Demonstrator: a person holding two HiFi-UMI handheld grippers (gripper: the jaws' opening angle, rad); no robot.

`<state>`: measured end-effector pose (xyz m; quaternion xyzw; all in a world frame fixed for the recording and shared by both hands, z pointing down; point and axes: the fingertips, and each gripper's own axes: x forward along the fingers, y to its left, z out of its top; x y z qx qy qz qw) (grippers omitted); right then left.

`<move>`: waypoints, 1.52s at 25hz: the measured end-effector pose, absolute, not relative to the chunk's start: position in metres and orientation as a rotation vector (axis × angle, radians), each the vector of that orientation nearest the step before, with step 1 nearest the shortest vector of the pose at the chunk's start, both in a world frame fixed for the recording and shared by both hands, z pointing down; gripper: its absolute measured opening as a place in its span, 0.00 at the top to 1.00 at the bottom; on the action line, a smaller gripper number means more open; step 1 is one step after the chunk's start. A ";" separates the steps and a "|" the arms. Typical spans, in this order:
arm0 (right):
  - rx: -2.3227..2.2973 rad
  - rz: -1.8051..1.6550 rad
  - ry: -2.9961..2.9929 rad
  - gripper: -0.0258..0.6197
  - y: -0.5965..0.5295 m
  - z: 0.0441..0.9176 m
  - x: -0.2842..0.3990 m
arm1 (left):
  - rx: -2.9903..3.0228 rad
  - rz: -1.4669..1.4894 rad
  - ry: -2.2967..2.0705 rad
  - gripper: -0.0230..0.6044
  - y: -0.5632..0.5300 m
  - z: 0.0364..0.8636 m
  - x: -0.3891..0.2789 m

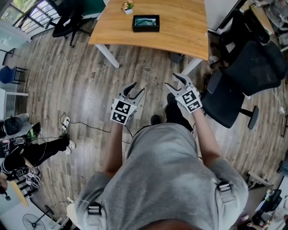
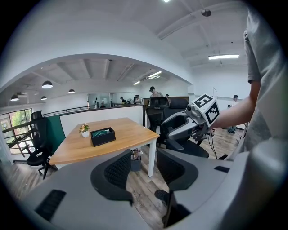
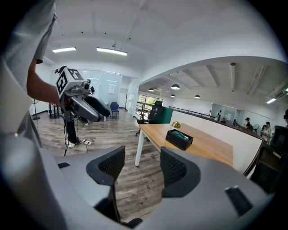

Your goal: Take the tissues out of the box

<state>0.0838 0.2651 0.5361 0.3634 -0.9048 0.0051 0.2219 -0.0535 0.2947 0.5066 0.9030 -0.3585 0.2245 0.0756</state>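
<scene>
Head view looks steeply down on a person in a grey shirt (image 1: 166,179) standing on a wood-plank floor (image 1: 81,85), short of a wooden table (image 1: 180,36). The person holds both grippers out toward the table, well apart from it. The left gripper (image 1: 137,88) has its jaws spread, with only floor showing between them. The right gripper (image 1: 172,80), just beside it, is spread the same way and is also empty.

A black box (image 1: 146,23) sits on the table near its far edge, and teal contents (image 1: 146,20) show in its open top. Whether these are tissues is too small to tell. A small potted plant (image 1: 128,6) stands just beside the box, further toward the far edge. Neither gripper touches the box.

A black office chair (image 1: 243,74) stands off the near right corner of the table. A cable and power strip (image 1: 66,121) lie on the floor, well to the near left of the table. Another person's legs and shoes (image 1: 49,147) show beyond the strip, further from the table.

The left gripper view shows its two ribbed pads (image 2: 119,170) standing apart, with a white table leg (image 2: 152,157) and floor in the gap. The right gripper view shows its pads (image 3: 112,164) apart too, with bare floor between them and the table up to the right.
</scene>
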 end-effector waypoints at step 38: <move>0.962 0.050 -2.511 0.51 0.172 0.546 0.090 | 2.657 0.693 -1.097 0.61 0.206 0.516 -0.049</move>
